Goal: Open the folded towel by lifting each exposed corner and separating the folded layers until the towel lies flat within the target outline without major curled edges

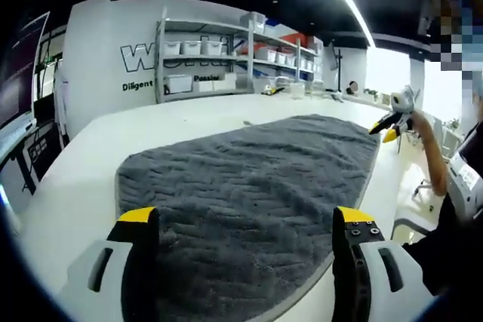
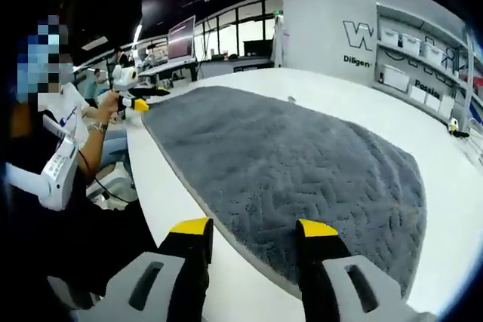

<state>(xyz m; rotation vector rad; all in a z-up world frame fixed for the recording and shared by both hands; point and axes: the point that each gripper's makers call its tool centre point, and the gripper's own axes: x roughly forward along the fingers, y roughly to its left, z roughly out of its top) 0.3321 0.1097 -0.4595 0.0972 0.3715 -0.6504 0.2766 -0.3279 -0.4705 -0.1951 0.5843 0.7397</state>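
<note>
Ahead, in the left gripper view, the grey towel (image 1: 256,186) is seen spread flat on the white table (image 1: 68,186), and the left gripper (image 1: 245,224) is held over its near edge, jaws wide apart and empty. The right gripper (image 1: 391,124) is seen beyond the far corner.

In the right gripper view, the jaws are parted over the towel's edge, gripping nothing; the left gripper appears far left.

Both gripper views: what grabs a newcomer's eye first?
The grey towel spread open across the white table, seen beyond both grippers. Next, the yellow-tipped fingers of the left gripper, apart over the towel's near end. The right gripper is likewise open over the opposite edge.
</note>
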